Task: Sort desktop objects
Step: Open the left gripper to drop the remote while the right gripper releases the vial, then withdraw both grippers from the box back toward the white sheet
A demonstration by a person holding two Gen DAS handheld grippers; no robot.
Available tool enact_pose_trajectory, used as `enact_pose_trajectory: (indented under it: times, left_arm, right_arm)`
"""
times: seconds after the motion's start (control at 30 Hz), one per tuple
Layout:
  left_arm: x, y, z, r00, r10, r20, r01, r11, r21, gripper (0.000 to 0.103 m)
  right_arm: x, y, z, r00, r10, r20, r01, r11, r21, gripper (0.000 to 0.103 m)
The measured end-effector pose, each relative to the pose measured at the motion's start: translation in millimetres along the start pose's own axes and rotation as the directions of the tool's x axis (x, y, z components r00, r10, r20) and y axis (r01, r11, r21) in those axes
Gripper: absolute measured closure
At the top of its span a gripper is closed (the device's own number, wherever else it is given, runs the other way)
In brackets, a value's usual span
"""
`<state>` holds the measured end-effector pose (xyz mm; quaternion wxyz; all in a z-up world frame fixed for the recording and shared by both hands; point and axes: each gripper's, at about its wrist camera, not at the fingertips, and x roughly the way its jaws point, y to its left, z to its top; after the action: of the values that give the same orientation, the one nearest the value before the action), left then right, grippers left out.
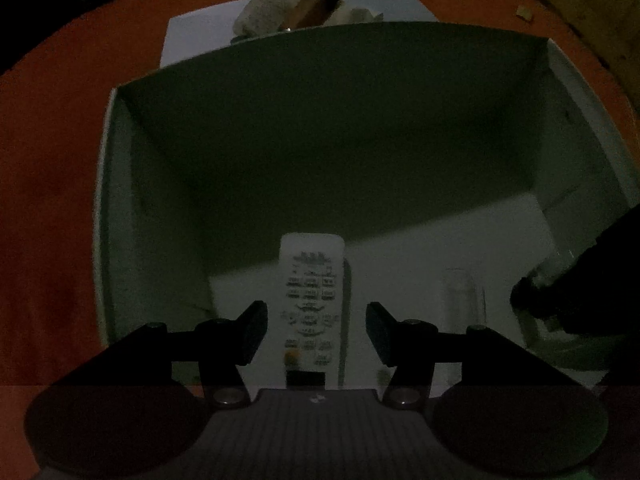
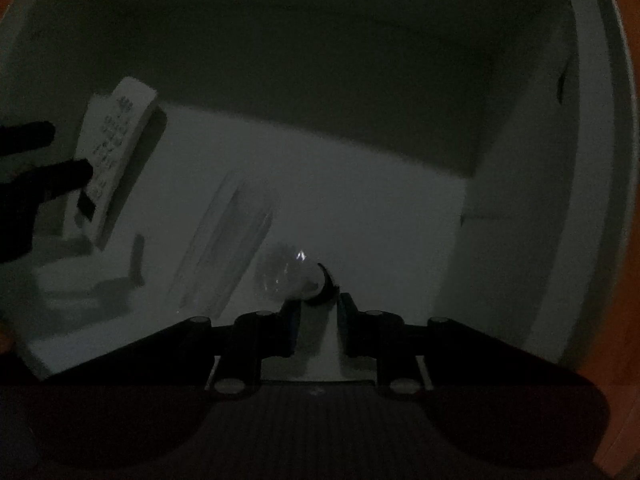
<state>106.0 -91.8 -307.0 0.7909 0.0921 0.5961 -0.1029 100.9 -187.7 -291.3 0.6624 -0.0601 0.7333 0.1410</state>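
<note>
Lying free between parted left hand-held gripper (image 1: 316, 330) pads: remote (image 1: 311, 304), in box (image 1: 120, 200).

Both grippers reach down into an open box (image 1: 120, 208) that sits on a table (image 1: 48, 200). On the box floor lies a remote control (image 1: 311, 300), lengthwise between the 2 spread fingers of the left gripper (image 1: 316, 330), neither finger touching it. To its right lies a clear flat item (image 1: 460, 300), hard to make out. Further right, the right gripper (image 2: 318, 320) stands over a clear bulb-like object (image 2: 288, 276), pinching its neck. Behind the box, on a sheet (image 1: 200, 36), lie lumpy objects (image 1: 268, 8) with a cylinder (image 1: 320, 0) propped on them.
</note>
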Motion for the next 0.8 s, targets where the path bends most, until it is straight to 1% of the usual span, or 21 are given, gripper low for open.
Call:
enact_pose_trajectory:
  times: [0.07,0.13,0.2,0.27,0.37,0.53,0.57,0.6,0.8]
  left_arm:
    - [4,-2,1,1.000,0.005,-0.003,-0.005,1.000,0.003,0.052]
    - [8,-1,3,1.000,0.009,-0.003,-0.009,1.000,-0.001,0.052]
    - [10,-1,4,1.000,0.017,0.000,-0.017,1.000,-0.001,0.045]
    - [13,0,5,1.000,0.029,0.004,-0.029,1.000,0.000,0.043]
    - [17,-2,5,0.999,0.042,0.007,-0.042,0.999,0.013,0.042]
    - [24,-3,6,0.999,0.043,-0.007,-0.043,0.999,0.015,0.042]
    - [24,-2,7,0.999,0.042,-0.007,-0.041,0.999,0.011,0.038]
    - [24,-2,7,0.999,0.041,-0.005,-0.041,0.999,0.006,0.036]
    - [16,-4,6,0.998,0.052,0.021,-0.052,0.999,-0.010,0.036]
  right_arm:
    - [3,1,5,1.000,-0.015,0.003,0.015,1.000,-0.002,0.079]
    - [6,1,9,1.000,-0.022,0.009,0.022,1.000,0.002,0.075]
    - [7,2,13,1.000,-0.027,0.017,0.026,1.000,0.003,0.075]
    - [7,2,16,0.999,-0.036,0.024,0.036,0.999,0.002,0.075]
    - [7,1,20,0.998,-0.054,0.036,0.054,0.999,0.001,0.075]
    - [5,0,23,0.997,-0.055,0.046,0.056,0.998,-0.005,0.076]
    - [5,0,23,0.997,-0.054,0.048,0.055,0.999,-0.005,0.076]
    - [4,-1,24,0.997,-0.054,0.047,0.054,0.999,-0.003,0.075]
    - [-11,-2,22,0.998,-0.035,0.055,0.034,0.999,0.008,0.075]
